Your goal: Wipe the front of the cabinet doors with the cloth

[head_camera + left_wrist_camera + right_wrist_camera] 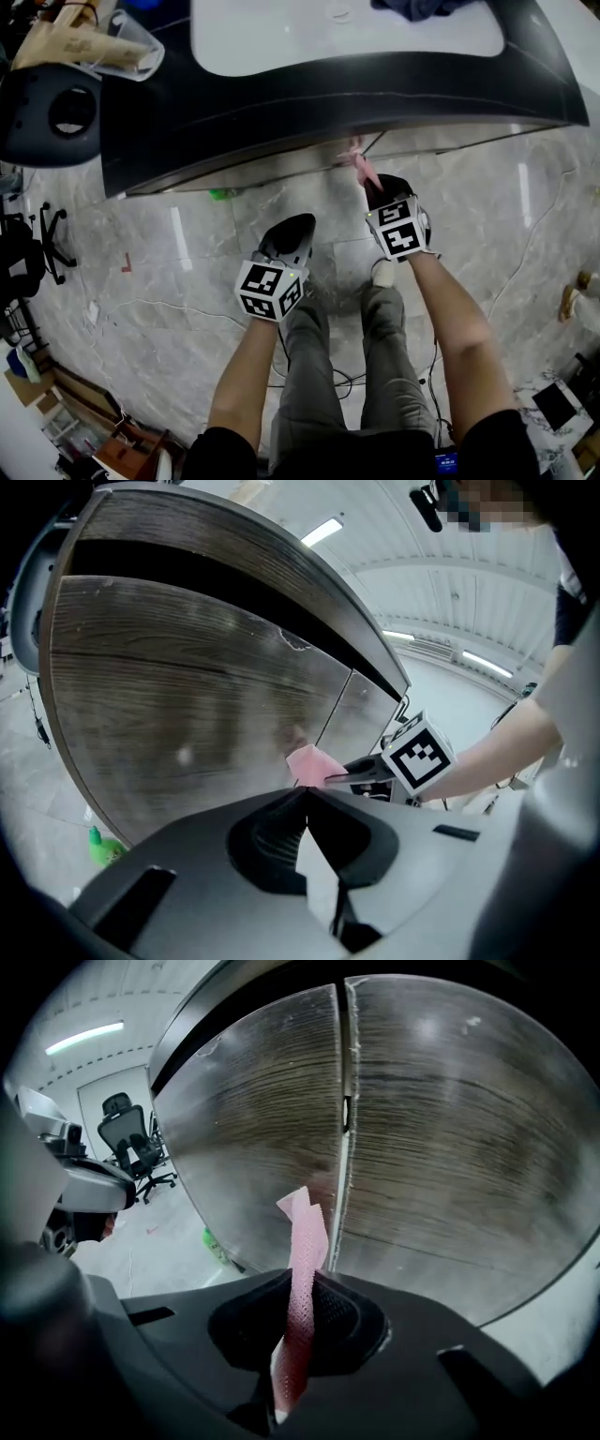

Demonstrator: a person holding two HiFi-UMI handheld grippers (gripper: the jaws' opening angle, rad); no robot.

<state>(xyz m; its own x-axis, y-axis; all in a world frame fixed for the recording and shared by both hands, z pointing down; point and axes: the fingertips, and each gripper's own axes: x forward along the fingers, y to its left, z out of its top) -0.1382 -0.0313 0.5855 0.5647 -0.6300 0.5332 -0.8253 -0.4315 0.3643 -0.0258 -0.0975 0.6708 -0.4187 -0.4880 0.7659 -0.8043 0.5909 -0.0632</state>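
The right gripper (304, 1288) is pinching a thin pink textured cloth (305, 1222) by its lower end near the seam of the grey wood-grain cabinet doors (450, 1138), where this soft, light strip is probably wanting a bunched grip, while the left gripper (307, 803) is hanging closed and empty.

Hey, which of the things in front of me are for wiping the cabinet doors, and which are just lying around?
For the job:
pink cloth, clamped in the right hand-held gripper
cabinet doors

Lying about:
green bottle on the floor
office chair
dark cloth on the countertop
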